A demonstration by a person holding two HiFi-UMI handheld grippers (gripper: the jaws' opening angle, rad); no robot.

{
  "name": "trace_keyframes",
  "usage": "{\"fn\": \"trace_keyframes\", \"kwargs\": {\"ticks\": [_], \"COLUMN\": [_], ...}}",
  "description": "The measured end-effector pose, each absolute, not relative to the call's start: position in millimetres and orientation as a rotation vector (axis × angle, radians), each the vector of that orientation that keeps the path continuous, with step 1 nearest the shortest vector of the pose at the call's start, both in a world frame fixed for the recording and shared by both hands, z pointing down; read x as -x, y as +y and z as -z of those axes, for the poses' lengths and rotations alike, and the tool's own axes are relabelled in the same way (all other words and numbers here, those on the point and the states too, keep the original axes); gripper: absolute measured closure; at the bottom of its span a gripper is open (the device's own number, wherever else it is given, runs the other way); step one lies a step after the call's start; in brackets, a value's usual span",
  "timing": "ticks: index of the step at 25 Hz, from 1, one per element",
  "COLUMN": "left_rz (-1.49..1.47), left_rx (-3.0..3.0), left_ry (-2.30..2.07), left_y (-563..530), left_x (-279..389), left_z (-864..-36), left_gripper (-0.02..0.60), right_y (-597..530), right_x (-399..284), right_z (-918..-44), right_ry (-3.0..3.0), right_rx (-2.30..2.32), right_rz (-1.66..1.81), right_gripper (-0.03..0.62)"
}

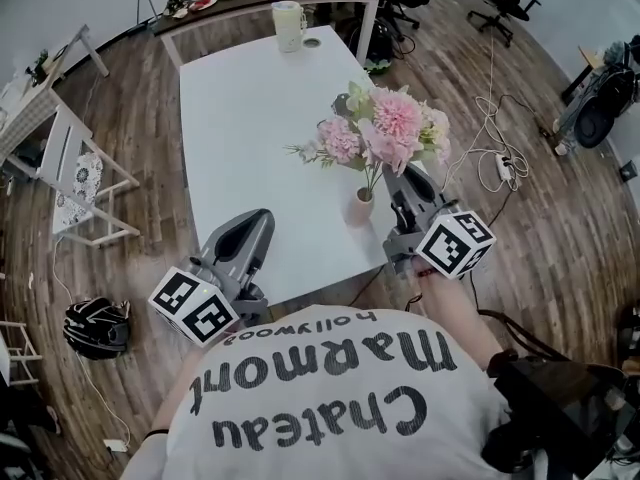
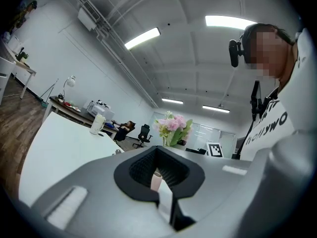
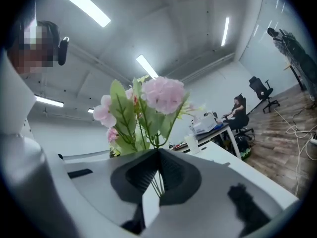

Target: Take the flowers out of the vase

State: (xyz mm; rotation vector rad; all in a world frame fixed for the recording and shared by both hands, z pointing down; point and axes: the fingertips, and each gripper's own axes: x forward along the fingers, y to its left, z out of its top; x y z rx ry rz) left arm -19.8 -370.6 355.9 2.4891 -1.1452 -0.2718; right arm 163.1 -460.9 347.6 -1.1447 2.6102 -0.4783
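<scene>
- Left hand-held gripper: jaws pressed together, empty, apart from the small pale-pink cylindrical vase on the white bench.
- Pink flower bunch sits above the vase, stems pinched by the right hand-held gripper.
- White cables sprawl on the floor at right.

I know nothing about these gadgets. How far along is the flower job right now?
Done: the right claw is clamped on the stems of the flowers. In hand: the pull itself; the stem ends seem to be still inside the pink vase on the white table. Left: drawing them clear and setting them down. The left claw sits short of the vase, holding nothing.
</scene>
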Motion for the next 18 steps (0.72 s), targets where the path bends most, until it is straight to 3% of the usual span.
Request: {"fn": "trace_keyframes", "kwargs": {"ticks": [18], "left_rz": [0.292], "left_rx": [-2.517], "left_ry": [-1.135], "left_y": [-327.6], "left_x": [39.1], "left_z": [-341.6], "left_gripper": [0.574], "right_y": [-423.6], "right_x": [-168.1], "right_z": [-248.5], "right_ry": [2.456], "right_rx": [1.071], "right_rz": [0.247], "right_gripper": [0.579]}}
